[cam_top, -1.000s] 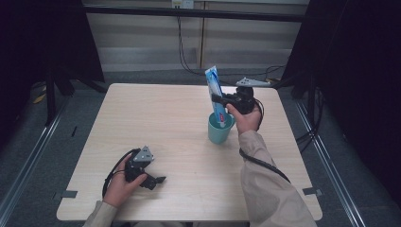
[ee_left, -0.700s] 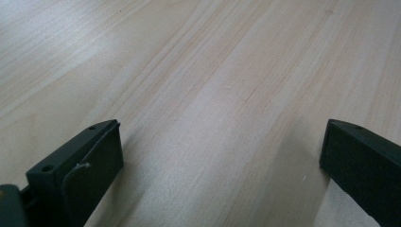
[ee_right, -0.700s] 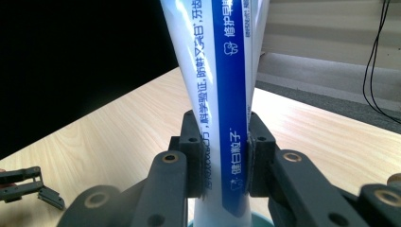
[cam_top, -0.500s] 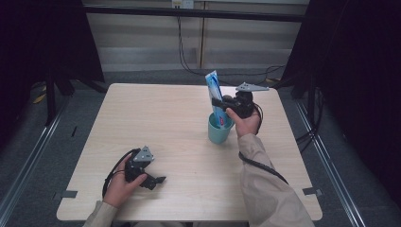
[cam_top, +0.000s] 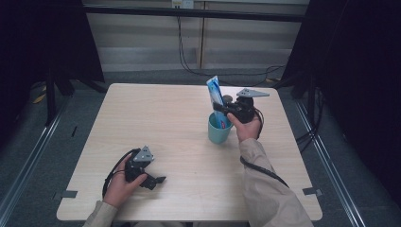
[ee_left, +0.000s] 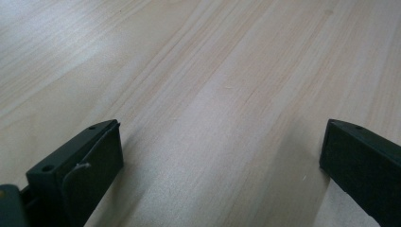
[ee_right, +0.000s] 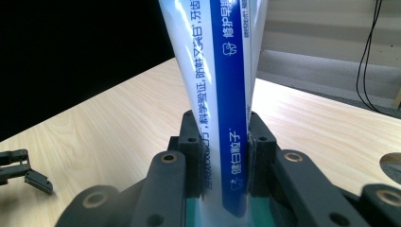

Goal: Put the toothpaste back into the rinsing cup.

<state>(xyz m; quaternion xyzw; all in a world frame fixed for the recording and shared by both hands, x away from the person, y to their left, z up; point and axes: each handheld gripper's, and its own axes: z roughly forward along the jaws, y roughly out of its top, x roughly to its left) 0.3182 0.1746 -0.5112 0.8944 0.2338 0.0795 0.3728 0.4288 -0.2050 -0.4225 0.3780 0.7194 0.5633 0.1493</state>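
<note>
The right gripper has its jaws clamped on a toothpaste tube, as its own view confirms: the two black pads press flat against the sides of the blue and white tube, well below its wide crimped end. The tube stands nearly upright, leaning slightly toward eleven o'clock, with its lower end dipping into a teal cup. The cup sits on the wooden table, right of centre. The person's right hand grips the tool from behind, at about three o'clock from the cup, with a beige sleeve running back to the near edge.

The left gripper rests at about seven o'clock from the cup, well apart from it, low on the table near the front edge. Its jaws stand wide apart with nothing but bare wood between them, as the left gripper view shows.

The likely step is lowering the tube into the cup. The risk is that the tube's lower end catches the rim or pushes on the inner wall, which could tip or slide the light, unsteadied cup. Letting go while the tube leans could also topple it out.
</note>
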